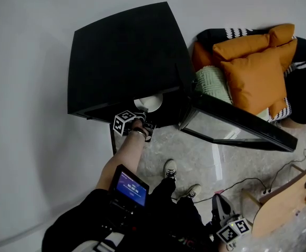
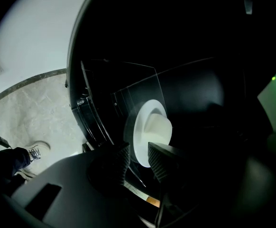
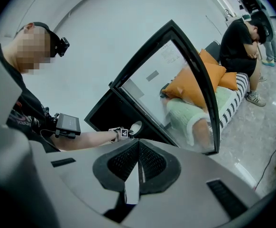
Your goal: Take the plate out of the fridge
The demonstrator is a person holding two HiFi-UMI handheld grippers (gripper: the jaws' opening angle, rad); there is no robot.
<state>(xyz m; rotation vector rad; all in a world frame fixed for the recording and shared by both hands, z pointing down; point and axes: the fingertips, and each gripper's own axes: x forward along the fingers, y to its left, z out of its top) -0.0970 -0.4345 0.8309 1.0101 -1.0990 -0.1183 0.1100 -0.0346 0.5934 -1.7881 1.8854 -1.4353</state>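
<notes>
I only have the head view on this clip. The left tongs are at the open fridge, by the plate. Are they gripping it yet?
Observer: No. The left gripper view shows the left tongs apart, the plate showing through their gap, pads not pressing it.
Operator: And the right tongs, down at my bottom edge?
Observer: The right gripper view shows the right tongs shut on nothing, held back from the fridge.

Three views, one fridge (image 1: pixel 126 56)
Head view looks steeply down; left gripper view close inside; right gripper view farther back; all show the plate (image 2: pixel 150 129).
</notes>
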